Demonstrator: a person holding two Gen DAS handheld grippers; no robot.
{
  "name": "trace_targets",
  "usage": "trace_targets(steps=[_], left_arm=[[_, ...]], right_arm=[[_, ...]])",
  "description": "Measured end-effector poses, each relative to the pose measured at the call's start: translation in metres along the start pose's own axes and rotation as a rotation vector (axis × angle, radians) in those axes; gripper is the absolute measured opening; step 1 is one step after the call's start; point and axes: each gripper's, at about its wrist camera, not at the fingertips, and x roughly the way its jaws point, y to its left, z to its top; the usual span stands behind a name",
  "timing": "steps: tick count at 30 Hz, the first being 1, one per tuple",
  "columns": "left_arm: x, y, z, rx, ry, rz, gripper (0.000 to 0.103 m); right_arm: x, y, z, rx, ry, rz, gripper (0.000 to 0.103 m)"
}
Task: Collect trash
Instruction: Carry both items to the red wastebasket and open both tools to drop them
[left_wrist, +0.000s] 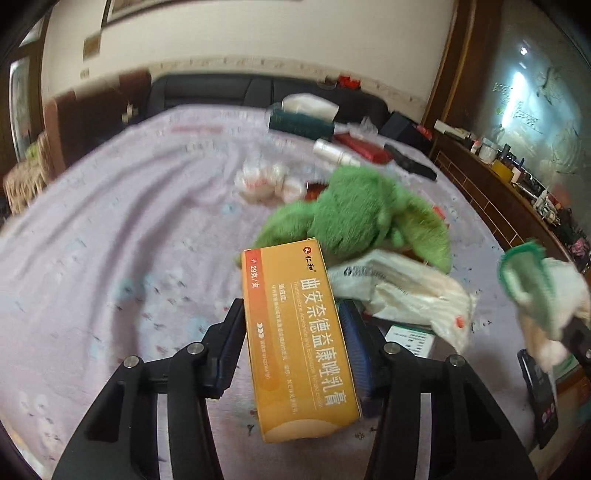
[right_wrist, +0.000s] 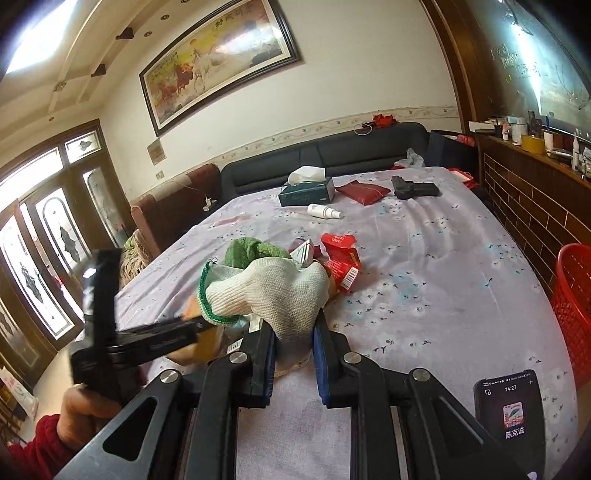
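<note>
Lilac floral bedsheet (left_wrist: 110, 229) fills the left wrist view. Left gripper (left_wrist: 291, 343) is clamped on an orange ointment box (left_wrist: 295, 332), held lengthwise between the blue pads. At 12 o'clock of the box lies a green plush toy (left_wrist: 354, 221); at 2 o'clock, a white plastic bag (left_wrist: 402, 291); at 3 o'clock, the knit glove (left_wrist: 554, 295). In the right wrist view, the right gripper (right_wrist: 293, 343) pinches a white knit glove (right_wrist: 273, 291) with green cuff. A red wrapper (right_wrist: 340, 262) lies at 1 o'clock, a red basket (right_wrist: 572, 306) at 3 o'clock, a phone (right_wrist: 509, 413) at 4 o'clock.
</note>
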Motion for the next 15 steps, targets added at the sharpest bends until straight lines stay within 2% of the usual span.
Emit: trace_targets(steps=[6, 12, 15], left_arm=[[-0.027, -0.014, 0.006, 0.053, -0.069, -0.026, 0.049], [-0.038, -0.037, 0.008, 0.109, -0.070, -0.087, 0.049], [-0.043, -0.059, 0.012, 0.152, -0.067, -0.142, 0.049]], right_arm=[[-0.003, 0.002, 0.001, 0.005, -0.006, -0.007, 0.019], [-0.017, -0.012, 0.006, 0.048, -0.024, -0.039, 0.019], [-0.032, -0.030, 0.009, 0.088, -0.042, -0.078, 0.019]])
